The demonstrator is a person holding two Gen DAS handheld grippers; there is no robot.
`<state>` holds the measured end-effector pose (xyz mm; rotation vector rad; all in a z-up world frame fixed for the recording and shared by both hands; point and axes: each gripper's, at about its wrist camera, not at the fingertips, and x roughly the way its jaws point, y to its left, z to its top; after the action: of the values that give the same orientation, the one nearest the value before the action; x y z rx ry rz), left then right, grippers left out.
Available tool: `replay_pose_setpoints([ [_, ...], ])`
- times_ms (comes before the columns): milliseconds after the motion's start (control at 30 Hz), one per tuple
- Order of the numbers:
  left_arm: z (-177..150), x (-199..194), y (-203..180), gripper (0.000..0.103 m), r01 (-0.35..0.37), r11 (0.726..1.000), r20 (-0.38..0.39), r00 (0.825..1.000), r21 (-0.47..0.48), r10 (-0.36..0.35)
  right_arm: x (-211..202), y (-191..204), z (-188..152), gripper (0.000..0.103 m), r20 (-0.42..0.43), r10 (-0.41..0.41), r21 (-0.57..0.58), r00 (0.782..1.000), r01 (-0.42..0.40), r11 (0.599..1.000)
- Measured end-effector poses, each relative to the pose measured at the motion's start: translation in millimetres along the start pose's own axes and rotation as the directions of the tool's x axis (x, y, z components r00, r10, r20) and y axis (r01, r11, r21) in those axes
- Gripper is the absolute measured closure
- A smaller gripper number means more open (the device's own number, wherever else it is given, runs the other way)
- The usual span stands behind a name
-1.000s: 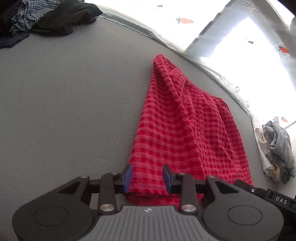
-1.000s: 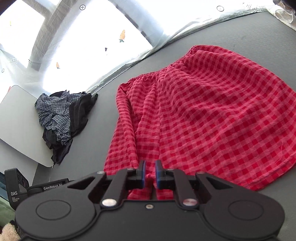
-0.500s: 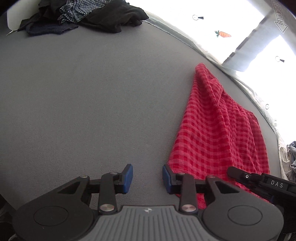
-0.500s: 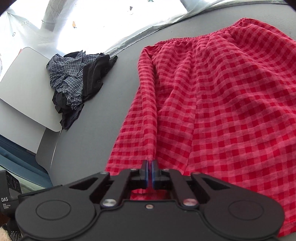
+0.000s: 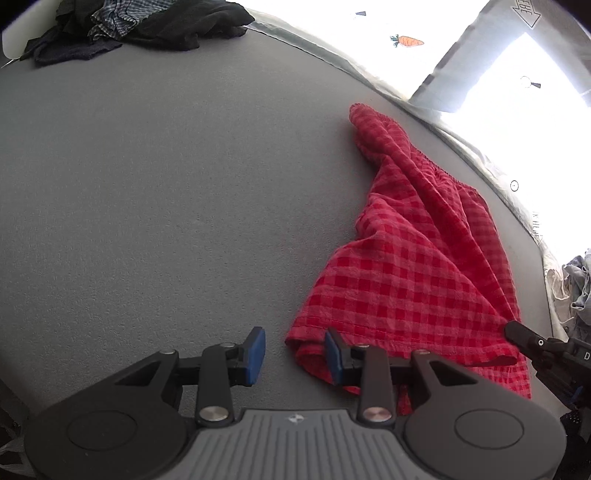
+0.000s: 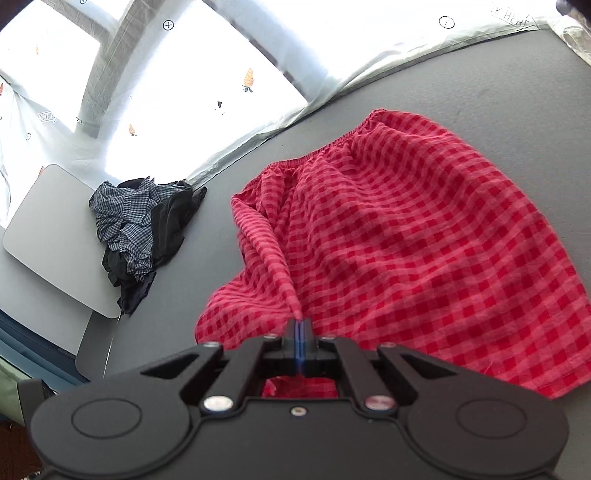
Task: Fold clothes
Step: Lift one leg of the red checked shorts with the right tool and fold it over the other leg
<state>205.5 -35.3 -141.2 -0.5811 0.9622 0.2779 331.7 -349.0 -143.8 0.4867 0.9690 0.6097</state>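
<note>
Red checked shorts [image 5: 417, 266] lie on the grey table [image 5: 166, 184], waistband at the far side. My left gripper [image 5: 293, 349] is open and empty, with the hem's left corner just right of the gap between its fingers. My right gripper [image 6: 299, 326] is shut on a fold of the shorts [image 6: 406, 229] near the hem and lifts it, so a taut ridge of cloth runs up toward the waistband. The right gripper also shows at the right edge of the left wrist view [image 5: 517, 334].
A pile of dark and blue-checked clothes [image 6: 140, 225] lies at the table's far left, partly on a pale grey board [image 6: 48, 229]. It also shows in the left wrist view [image 5: 140, 26]. More pale clothes [image 5: 576, 291] sit at the right edge. A white patterned sheet [image 6: 221, 74] hangs behind.
My right gripper has closed on the shorts and lifted the fold, bunching the left side. My left gripper moved left off the hem and stayed open.
</note>
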Motion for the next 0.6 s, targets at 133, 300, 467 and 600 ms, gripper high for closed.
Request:
replay_pose_setpoints([
  [133,-4.9,9.4,-20.1,0.065,0.016,0.999,-0.024,1.0,0.049,-0.015,-28.2,-33.3,1.7,0.102,0.06,-0.069,0.065,0.996,0.065,0.996],
  [300,-6.3,15.5,-31.9,0.064,0.031,0.997,-0.034,0.999,0.067,-0.029,-54.8,-65.0,-0.1,0.102,0.115,-0.156,0.11,0.981,0.144,0.983],
  [467,-2.3,25.4,-39.2,0.064,0.031,0.996,-0.05,0.998,0.078,-0.027,-66.6,-84.8,0.1,0.102,0.139,-0.204,0.149,0.969,0.183,0.972],
  [600,5.5,31.7,-43.4,0.063,0.028,0.995,-0.054,0.998,0.098,-0.022,-70.0,-90.2,0.2,0.102,0.134,-0.22,0.155,0.966,0.199,0.968],
])
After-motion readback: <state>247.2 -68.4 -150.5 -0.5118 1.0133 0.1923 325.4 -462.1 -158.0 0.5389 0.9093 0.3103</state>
